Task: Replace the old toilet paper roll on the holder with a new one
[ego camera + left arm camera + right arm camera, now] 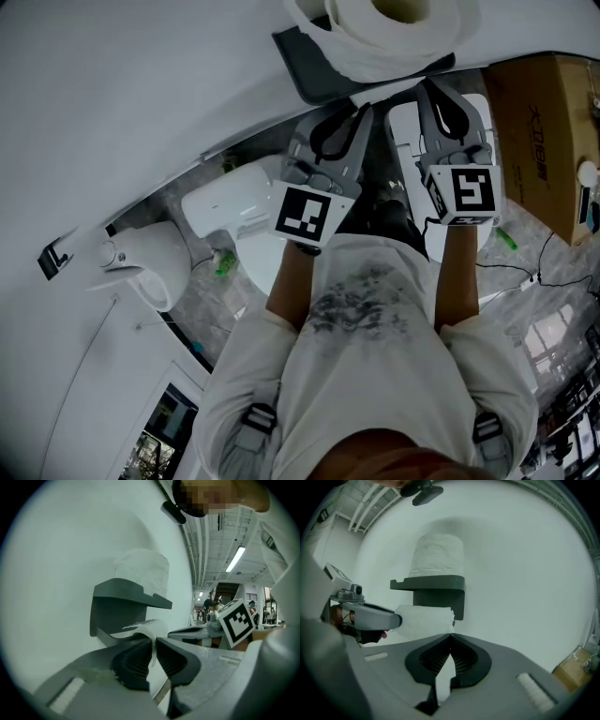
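Fingers (pixel 133 660) of left gripper (pixel 153 645) clamped on loose paper end of lower roll (pixel 151 626), hung beneath grey holder (pixel 126 595); right gripper (pixel 450 638) fingers clenched together, tips at roll's other end; upper roll (pixel 437 555) stood upright atop holder shelf, against white wall (pixel 525 573)

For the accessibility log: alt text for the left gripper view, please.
The left gripper pinches loose paper of the toilet paper roll on a grey wall holder. A second roll stands on the holder's top shelf, and the right gripper reaches in from the right.
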